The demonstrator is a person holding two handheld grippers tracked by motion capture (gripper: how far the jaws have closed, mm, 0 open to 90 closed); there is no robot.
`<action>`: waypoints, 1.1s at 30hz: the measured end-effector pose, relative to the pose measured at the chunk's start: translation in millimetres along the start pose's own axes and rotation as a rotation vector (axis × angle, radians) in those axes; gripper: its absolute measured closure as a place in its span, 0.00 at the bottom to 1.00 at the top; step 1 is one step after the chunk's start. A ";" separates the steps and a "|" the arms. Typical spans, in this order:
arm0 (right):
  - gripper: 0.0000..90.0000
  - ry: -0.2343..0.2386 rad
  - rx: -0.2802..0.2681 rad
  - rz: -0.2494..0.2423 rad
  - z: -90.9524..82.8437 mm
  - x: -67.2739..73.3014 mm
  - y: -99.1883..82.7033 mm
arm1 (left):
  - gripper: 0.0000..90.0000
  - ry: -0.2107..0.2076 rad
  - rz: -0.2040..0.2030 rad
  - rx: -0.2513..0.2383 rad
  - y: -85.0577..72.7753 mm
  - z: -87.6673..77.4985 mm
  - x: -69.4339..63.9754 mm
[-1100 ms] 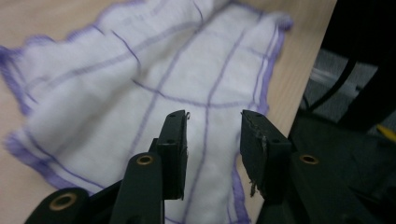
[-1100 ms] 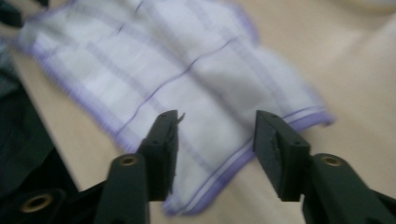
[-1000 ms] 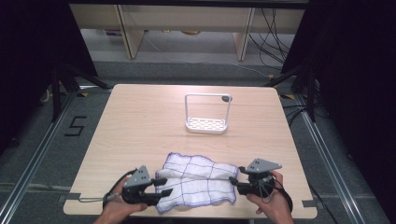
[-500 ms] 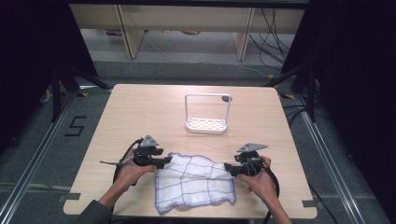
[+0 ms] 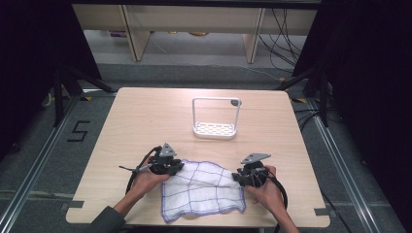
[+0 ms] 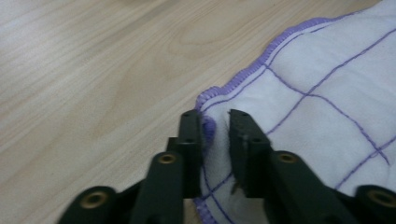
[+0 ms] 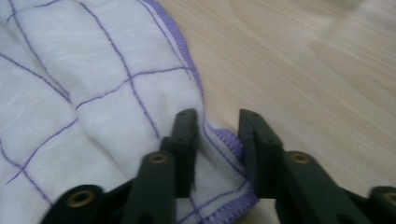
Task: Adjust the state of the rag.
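— Two grippers, one cloth, one rack, one table: where does each sit?
— Cloth (image 5: pixel 203 187): white, purple grid, spread on the table (image 5: pixel 145 116) near its front edge. Rack (image 5: pixel 214 118): white, well apart, farther back.
— Grippers?
— Left gripper (image 6: pixel 215 122): at the cloth's left far corner, jaws a little apart with the purple hem between them. Right gripper (image 7: pixel 217 128): at the right corner, jaws likewise parted around the hem, not clamped
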State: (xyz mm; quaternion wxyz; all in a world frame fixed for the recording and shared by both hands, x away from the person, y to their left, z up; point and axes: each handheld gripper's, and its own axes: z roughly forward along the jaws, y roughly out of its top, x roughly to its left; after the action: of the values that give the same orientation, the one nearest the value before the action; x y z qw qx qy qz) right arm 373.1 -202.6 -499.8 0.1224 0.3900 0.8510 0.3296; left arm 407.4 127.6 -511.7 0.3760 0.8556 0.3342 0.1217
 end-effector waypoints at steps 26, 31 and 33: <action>0.91 -0.031 -0.074 -0.118 -32.6 -0.2 52.7 | 0.94 0.021 -0.032 -0.185 18.6 -43.8 10.6; 0.88 -0.042 -0.063 -0.110 -28.2 -3.7 51.5 | 0.94 0.002 -0.036 -0.179 18.7 -40.2 12.5; 0.87 -0.041 -0.056 -0.103 -24.0 -6.2 50.8 | 0.94 0.001 -0.034 -0.175 18.3 -37.8 12.8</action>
State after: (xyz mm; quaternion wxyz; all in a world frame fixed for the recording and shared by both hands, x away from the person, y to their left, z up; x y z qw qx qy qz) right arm 395.6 -194.1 -448.7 0.1673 0.3489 0.8576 0.3387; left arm 408.4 148.3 -472.9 0.4511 0.8137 0.3370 0.1443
